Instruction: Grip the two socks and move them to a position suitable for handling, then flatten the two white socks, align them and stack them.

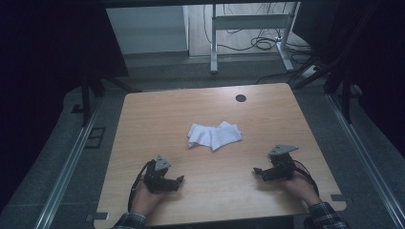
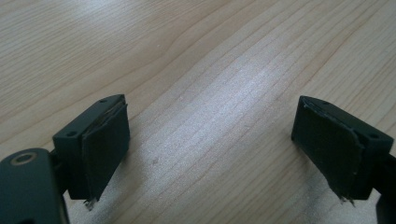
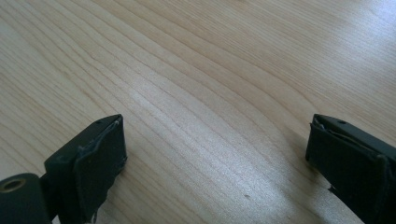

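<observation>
left gripper (image 1: 179,180) low over the near left of the table (image 1: 143,124), jaws wide, nothing between. right gripper (image 1: 257,171) at near right, likewise spread wide and empty, tips turned inward. crumpled white cloth (image 1: 214,134) flat at table centre, well apart from both, farther back.

Cloth (image 1: 214,135) mid-table (image 1: 143,114) — left gripper (image 1: 177,181) and right gripper (image 1: 258,171) nearer the person, either side.

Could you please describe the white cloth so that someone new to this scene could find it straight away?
Start at the wooden table. Near its middle, beyond both grippers, lies the white cloth, crumpled and touched by neither. It is the table's one pale, soft thing, unlike the dark round hole by the far edge.
</observation>
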`<state>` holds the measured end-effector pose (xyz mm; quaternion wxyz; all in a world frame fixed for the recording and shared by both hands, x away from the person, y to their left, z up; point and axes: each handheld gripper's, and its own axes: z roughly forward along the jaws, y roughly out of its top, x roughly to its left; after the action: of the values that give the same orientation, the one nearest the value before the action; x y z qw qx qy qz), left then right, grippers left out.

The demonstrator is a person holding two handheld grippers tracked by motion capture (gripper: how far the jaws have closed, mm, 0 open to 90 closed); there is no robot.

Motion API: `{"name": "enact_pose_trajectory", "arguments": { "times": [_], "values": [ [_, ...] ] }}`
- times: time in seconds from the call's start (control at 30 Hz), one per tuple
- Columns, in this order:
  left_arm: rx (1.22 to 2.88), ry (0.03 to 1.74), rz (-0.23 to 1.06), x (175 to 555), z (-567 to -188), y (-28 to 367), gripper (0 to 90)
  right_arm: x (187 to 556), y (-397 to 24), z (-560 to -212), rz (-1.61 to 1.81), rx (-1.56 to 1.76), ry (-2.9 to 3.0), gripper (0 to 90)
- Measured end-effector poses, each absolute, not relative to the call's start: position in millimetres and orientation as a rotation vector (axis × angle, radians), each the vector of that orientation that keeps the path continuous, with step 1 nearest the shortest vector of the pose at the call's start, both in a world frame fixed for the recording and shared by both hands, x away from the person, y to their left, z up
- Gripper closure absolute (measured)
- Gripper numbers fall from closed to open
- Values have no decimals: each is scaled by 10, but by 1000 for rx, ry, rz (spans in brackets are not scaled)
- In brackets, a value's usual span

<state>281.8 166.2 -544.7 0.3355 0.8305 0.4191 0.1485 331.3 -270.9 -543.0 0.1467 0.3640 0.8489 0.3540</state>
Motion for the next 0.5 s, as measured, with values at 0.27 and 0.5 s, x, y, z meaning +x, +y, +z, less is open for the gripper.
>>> {"name": "enact_pose_trajectory", "arguments": {
  "times": [0.27, 0.5],
  "values": [
    [2167, 1093, 387, 2818, -5447, 1661, 116, 3313, -2711, -5429, 1019, 1046, 2444, 44],
    [2166, 1094, 388, 2820, -5447, 1659, 115, 3317, -2711, -5430, 1020, 1040, 2446, 45]
  ]
}}
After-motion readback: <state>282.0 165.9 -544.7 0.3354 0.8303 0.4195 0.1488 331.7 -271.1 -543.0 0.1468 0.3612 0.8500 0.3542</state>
